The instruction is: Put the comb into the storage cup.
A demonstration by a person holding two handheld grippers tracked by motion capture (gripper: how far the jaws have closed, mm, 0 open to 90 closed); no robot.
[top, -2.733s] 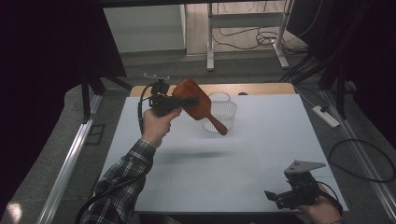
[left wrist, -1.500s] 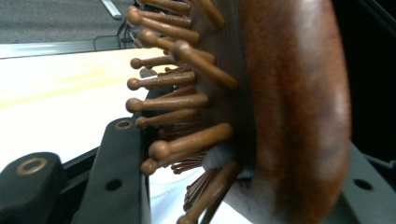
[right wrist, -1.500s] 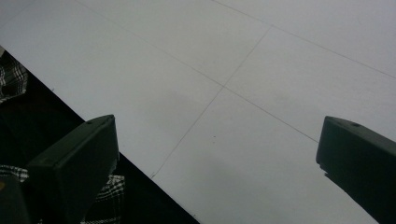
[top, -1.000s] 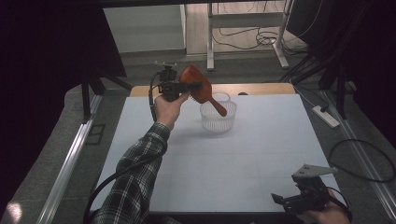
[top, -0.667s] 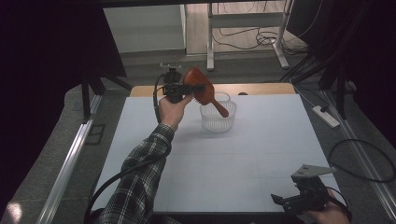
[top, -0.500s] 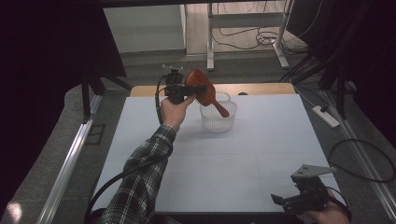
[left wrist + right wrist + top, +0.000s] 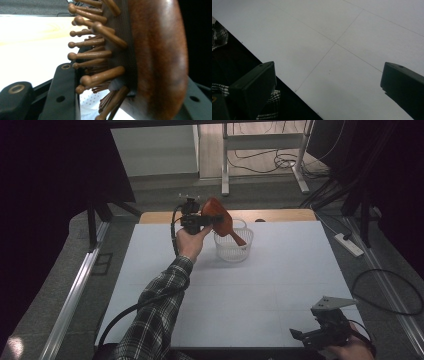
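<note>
The left claw (image 7: 202,221) pinches a wooden hairbrush (image 7: 218,215) by its head — handle slanting down into the clear basket (image 7: 233,251) just beside it. The right claw (image 7: 312,337) rests spread at the counter's (image 7: 280,285) near edge — well apart.

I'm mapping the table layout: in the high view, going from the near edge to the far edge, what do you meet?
Right tool at the near edge → bare white table → clear basket → left tool holding the wooden hairbrush.
</note>
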